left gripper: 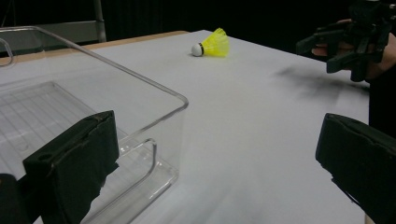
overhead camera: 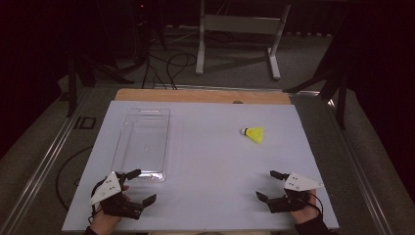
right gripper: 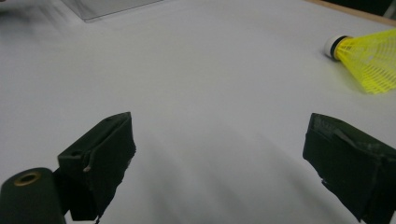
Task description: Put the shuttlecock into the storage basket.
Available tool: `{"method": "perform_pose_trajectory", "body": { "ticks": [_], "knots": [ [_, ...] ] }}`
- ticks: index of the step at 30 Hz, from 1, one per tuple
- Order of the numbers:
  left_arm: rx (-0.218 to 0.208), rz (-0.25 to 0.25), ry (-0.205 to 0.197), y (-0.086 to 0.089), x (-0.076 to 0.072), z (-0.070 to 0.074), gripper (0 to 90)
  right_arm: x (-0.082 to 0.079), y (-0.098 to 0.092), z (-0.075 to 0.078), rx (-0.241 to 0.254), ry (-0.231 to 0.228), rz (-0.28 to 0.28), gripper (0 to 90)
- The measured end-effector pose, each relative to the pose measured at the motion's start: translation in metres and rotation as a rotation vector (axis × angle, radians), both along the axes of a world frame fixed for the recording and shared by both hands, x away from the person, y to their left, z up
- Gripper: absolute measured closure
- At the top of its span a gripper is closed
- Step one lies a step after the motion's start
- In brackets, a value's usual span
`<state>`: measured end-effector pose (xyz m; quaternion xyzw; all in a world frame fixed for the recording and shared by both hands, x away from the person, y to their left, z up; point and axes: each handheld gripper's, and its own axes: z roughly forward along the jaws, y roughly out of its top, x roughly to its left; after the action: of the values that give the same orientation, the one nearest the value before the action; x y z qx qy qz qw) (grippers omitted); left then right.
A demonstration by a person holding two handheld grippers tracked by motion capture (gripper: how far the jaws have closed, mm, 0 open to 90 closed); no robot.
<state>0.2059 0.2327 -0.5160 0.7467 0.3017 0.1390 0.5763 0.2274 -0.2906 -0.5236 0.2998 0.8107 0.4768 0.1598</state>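
Both tools are sitting low at the near edge of the bench, one in each hand, and both have their jaws spread wide with nothing between them. The left tool (overhead camera: 140,186) is down at the near left, right by the near end of the clear plastic tray (overhead camera: 128,128), and its upper jaw looks like it's just about at the tray's near rim, though I can't tell if it actually touches. In the left gripper view the tray's rounded corner (left gripper: 180,100) sits right past the left jaw. The right tool (overhead camera: 269,185) is at the near right, resting over bare white surface, well apart from the left one. Further out, the yellow shuttlecock (overhead camera: 254,133) lies on its side on the right half of the white bench (overhead camera: 210,161), white cork tip pointing left towards the tray, skirt to the right. It's beyond the right tool, not touching anything, and the tray has nothing in it.
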Motion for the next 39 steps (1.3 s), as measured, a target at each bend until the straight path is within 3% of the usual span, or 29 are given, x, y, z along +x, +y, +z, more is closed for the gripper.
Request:
{"method": "perform_pose_trajectory", "body": {
  "ticks": [5, 7, 12, 17, 22, 30, 39],
  "knots": [
    [0.007, -0.003, -0.006, -0.001, 0.000, 0.000, 0.3, 0.001, 0.000, -0.001, -0.004, 0.003, 0.001, 8.9],
    [0.006, -0.003, -0.003, -0.001, 0.000, 0.000, 0.3, 0.001, -0.001, 0.001, -0.021, -0.010, -0.023, 8.9],
    [0.004, 0.001, -0.002, -0.001, 0.000, 0.000, 0.3, 0.003, -0.002, 0.002, -0.021, 0.026, -0.041, 8.8],
    [0.003, -0.002, -0.001, -0.001, 0.001, 0.000, 0.3, 0.004, 0.002, 0.000, -0.060, 0.082, 0.005, 8.7],
    [0.002, 0.001, -0.003, 0.000, 0.000, 0.000, 0.3, 0.005, 0.002, 0.003, -0.056, 0.090, 0.020, 8.4],
    [0.002, -0.017, -0.010, 0.000, -0.003, 0.001, 0.3, 0.000, 0.009, 0.012, -0.079, 0.062, 0.038, 8.3],
    [0.009, -0.027, -0.005, -0.001, -0.002, 0.000, 0.3, -0.001, 0.015, 0.018, -0.111, 0.088, 0.052, 8.3]
  ]
}}
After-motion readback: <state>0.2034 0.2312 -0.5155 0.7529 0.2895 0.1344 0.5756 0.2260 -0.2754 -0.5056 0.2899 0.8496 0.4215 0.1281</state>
